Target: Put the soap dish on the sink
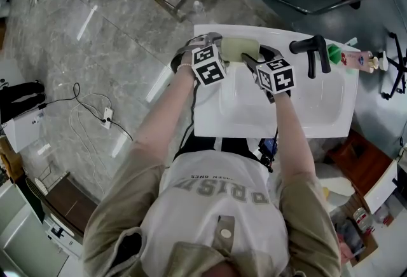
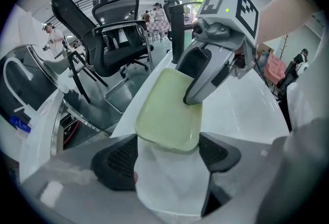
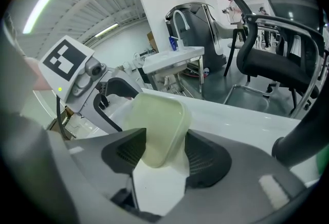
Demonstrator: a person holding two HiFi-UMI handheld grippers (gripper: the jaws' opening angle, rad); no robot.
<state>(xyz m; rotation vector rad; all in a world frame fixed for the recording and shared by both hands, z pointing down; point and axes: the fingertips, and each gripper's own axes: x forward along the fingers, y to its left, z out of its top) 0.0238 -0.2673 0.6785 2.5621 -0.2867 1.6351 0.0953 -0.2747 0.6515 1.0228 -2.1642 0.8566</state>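
At the sink's [image 1: 318, 118] back rim: pale green soap dish [image 1: 239, 49], between both grippers.
Head view alone shows the black tap [image 1: 311, 53] and a bottle [image 1: 356, 60] to the dish's right, apart from it. Left gripper view shows the left gripper [image 2: 168, 153] clamped on the dish's near end, a right gripper finger overlapping the dish. Right gripper view shows the right gripper [image 3: 163, 153] with jaws parted round the other end. Office chairs [image 2: 121, 28] stand beyond.

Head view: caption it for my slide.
Left gripper and right gripper flank the green soap dish at the sink's back rim.
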